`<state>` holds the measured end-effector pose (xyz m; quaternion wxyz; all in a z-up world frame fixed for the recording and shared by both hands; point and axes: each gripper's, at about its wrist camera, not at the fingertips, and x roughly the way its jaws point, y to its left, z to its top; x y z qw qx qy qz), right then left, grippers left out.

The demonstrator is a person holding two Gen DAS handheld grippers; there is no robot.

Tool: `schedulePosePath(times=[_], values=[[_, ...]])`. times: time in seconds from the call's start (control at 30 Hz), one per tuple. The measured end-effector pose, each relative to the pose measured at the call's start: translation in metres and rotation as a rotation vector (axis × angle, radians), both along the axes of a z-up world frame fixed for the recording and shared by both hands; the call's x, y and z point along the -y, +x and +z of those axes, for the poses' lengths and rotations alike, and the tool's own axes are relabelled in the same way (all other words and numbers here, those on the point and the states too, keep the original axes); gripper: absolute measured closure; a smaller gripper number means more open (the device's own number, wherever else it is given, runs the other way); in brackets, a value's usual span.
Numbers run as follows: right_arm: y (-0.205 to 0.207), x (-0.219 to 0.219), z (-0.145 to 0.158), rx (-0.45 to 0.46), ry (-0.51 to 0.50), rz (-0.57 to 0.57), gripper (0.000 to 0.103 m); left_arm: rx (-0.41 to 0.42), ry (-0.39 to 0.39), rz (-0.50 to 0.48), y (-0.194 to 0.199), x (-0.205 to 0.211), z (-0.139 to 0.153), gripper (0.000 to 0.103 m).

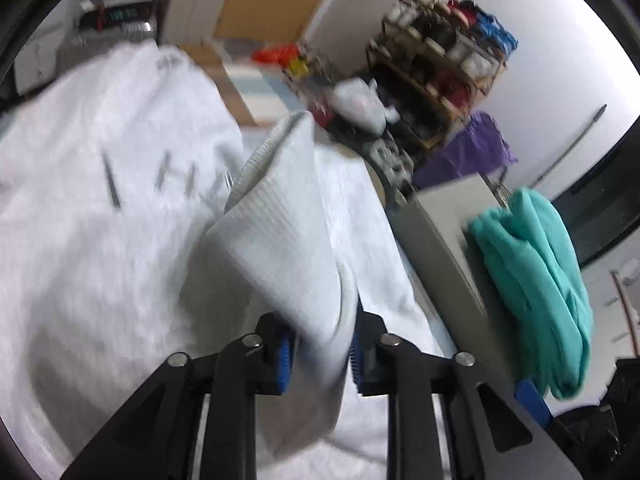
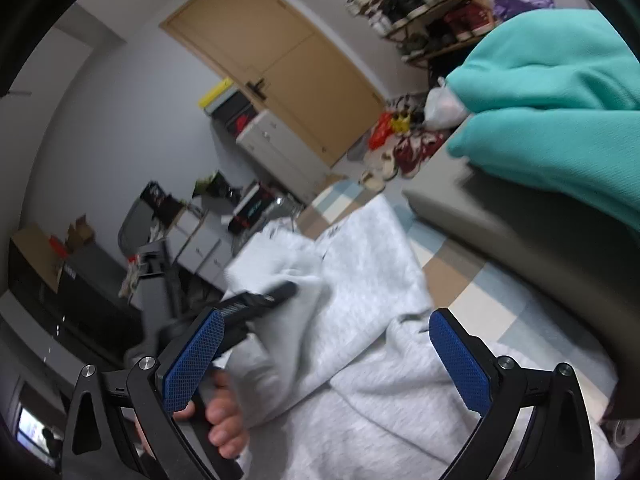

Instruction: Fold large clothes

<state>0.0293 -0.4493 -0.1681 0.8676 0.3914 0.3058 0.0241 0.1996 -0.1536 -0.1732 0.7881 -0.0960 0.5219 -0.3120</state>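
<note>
1. Underneath and ahead of both claws: pale grey sweatshirt, spread wide, rumpled, with dark lettering on its front, blurred in the left wrist view. Same garment lying below the right claw over a checked floor of beige, white and pale blue.
2. To the right of both claws: grey-beige sofa or cushion edge, draped with a folded teal garment; seen again up and right of the right claw.
3. Far ahead of the right claw: tan door with a dark handle, and white drawers below and left of it.
4. Ahead and right of the left claw: wooden shoe rack, crowded with shoes, with a purple cloth at its foot.
5. Left claw: clenched on a ribbed cuff or hem section of the sweatshirt, fabric rising from between the blue pads and standing up ahead of them.
6. Right claw: released, blue pads wide apart, nothing between them, grey cloth lying beneath.
7. Left of the right claw: the other gripper's black body, reaching into the cloth, with bare fingers wrapped round its handle.
</note>
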Motion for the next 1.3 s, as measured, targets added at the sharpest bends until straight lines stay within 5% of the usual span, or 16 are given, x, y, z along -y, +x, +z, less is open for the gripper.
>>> schedulePosePath(times=[0.03, 0.07, 0.1, 0.17, 0.3, 0.43, 0.57, 0.67, 0.83, 0.93, 1.13, 1.3], values=[[0.002, -0.002, 0.000, 0.000, -0.005, 0.012, 0.000, -0.027, -0.032, -0.027, 0.000, 0.007, 0.014, 0.050], [0.003, -0.005, 0.000, -0.002, -0.012, 0.022, 0.000, -0.057, -0.086, -0.055, -0.004, 0.003, 0.017, 0.017], [0.002, -0.005, 0.000, -0.004, -0.015, 0.032, 0.000, -0.073, -0.151, -0.076, -0.008, -0.005, 0.024, 0.008], [0.003, -0.008, -0.003, -0.014, -0.015, 0.042, 0.000, -0.056, -0.212, -0.094, -0.018, -0.025, 0.044, 0.008], [0.007, -0.016, -0.010, -0.052, 0.005, 0.051, 0.000, 0.033, -0.125, -0.008, -0.032, -0.065, 0.058, 0.008], [0.011, -0.017, -0.018, -0.086, 0.043, 0.059, 0.000, 0.067, 0.036, 0.232, -0.031, -0.118, 0.039, 0.008], [0.012, -0.023, -0.021, -0.110, 0.038, 0.065, 0.000, -0.035, 0.092, 0.462, -0.017, -0.166, -0.002, 0.008], [0.015, -0.036, -0.021, -0.125, -0.002, 0.112, 0.000, -0.060, -0.061, 0.532, -0.017, -0.196, -0.019, 0.009], [0.025, -0.086, -0.017, -0.175, -0.315, 0.253, 0.000, -0.029, 0.019, 0.477, -0.020, -0.181, -0.011, 0.009], [0.037, -0.122, -0.012, -0.163, -0.439, 0.357, 0.000, -0.025, -0.040, 0.500, -0.020, -0.202, -0.002, 0.009], [0.100, -0.193, 0.023, -0.057, -0.402, 0.550, 0.000, 0.166, -0.232, 0.733, -0.049, -0.297, 0.055, 0.008], [0.171, -0.290, 0.016, -0.085, -0.399, 0.765, 0.009, 0.111, -0.335, 0.894, -0.054, -0.341, 0.037, 0.008]])
